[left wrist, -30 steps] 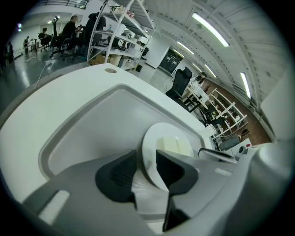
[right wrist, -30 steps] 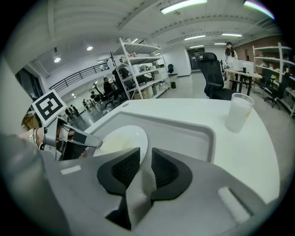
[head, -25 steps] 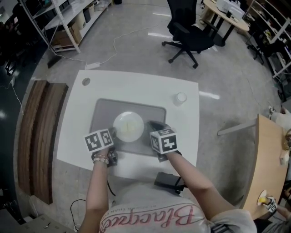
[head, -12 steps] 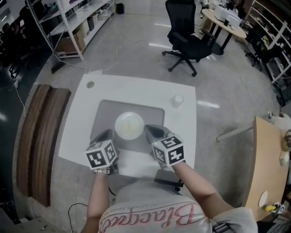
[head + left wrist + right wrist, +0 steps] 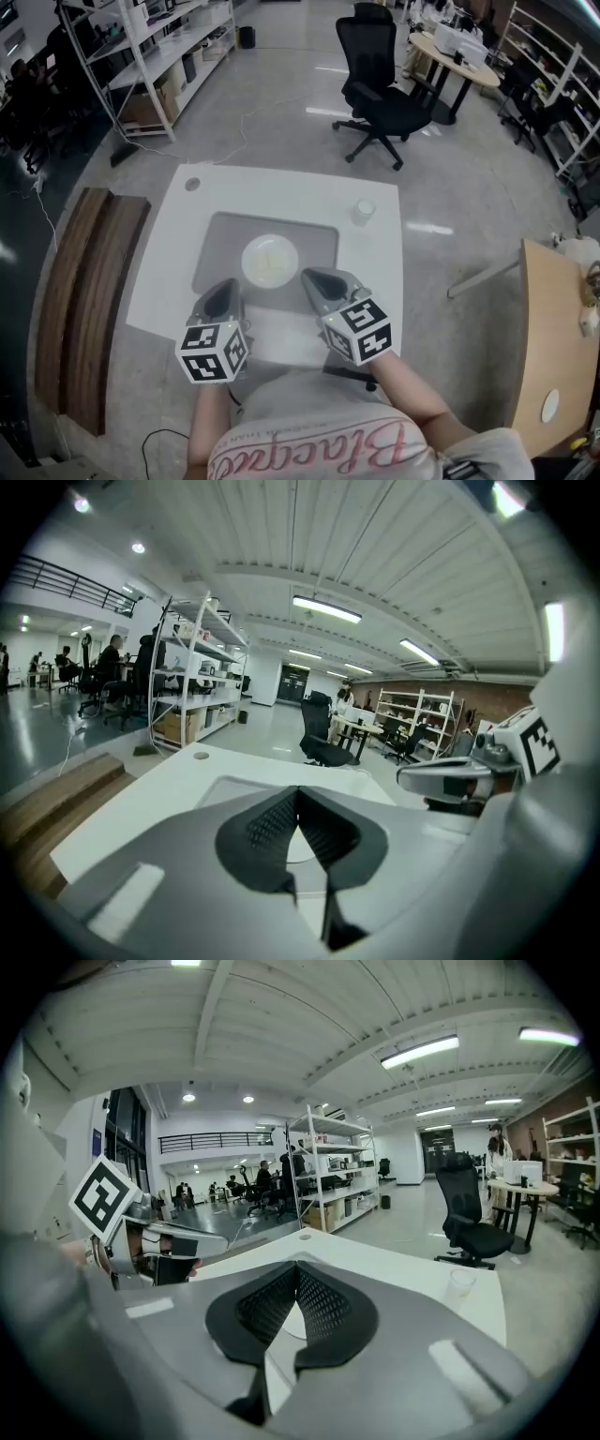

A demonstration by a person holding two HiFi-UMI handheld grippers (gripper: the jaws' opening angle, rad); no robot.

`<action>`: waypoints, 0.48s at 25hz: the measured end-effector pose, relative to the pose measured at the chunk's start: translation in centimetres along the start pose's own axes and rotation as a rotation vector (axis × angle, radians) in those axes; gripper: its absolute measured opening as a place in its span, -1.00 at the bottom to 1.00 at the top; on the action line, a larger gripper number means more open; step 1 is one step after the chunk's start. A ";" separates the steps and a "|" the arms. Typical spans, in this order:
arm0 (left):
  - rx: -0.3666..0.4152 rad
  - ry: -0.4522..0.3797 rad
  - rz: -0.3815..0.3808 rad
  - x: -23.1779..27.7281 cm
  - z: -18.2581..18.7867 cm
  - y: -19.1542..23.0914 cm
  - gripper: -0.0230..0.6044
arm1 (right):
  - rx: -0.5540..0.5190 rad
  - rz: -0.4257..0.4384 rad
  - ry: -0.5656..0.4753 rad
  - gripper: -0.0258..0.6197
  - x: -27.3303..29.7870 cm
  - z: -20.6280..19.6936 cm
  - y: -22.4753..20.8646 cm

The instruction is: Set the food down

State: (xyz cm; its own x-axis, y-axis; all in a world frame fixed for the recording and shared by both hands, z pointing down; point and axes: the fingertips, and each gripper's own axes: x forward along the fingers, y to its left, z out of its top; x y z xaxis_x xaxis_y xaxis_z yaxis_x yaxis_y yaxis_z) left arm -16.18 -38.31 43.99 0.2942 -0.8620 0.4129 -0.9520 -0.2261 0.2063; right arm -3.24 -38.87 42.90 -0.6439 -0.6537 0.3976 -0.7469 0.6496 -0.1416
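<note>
The plate of food [image 5: 270, 261] rests at the middle of the grey mat [image 5: 317, 236] on the desk [image 5: 281, 192], while the left claw [image 5: 223, 292] and right claw [image 5: 319, 281] hover closed and empty by the mat's near edge, so the set-down looks done and only a retreat remains.

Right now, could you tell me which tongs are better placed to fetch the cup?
Probably right: the cup stands on the table's right side, nearer the right tongs than the left tongs.
</note>
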 end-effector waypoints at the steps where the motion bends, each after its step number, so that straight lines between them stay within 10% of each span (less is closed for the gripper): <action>1: 0.012 -0.010 0.003 -0.4 0.0 0.0 -0.93 | -0.006 0.000 -0.007 -0.92 -0.5 0.1 0.1; 12: 0.099 -0.147 -0.002 -3.4 1.9 -0.9 -0.93 | -0.042 -0.001 -0.079 -0.92 -2.6 1.3 1.0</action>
State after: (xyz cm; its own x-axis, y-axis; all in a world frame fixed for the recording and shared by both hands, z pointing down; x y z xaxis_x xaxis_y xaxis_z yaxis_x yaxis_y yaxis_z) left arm -16.52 -36.01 40.75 0.2875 -0.9169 0.2769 -0.9572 -0.2652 0.1157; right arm -2.52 -37.05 40.55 -0.6556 -0.6818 0.3245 -0.7409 0.6638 -0.1022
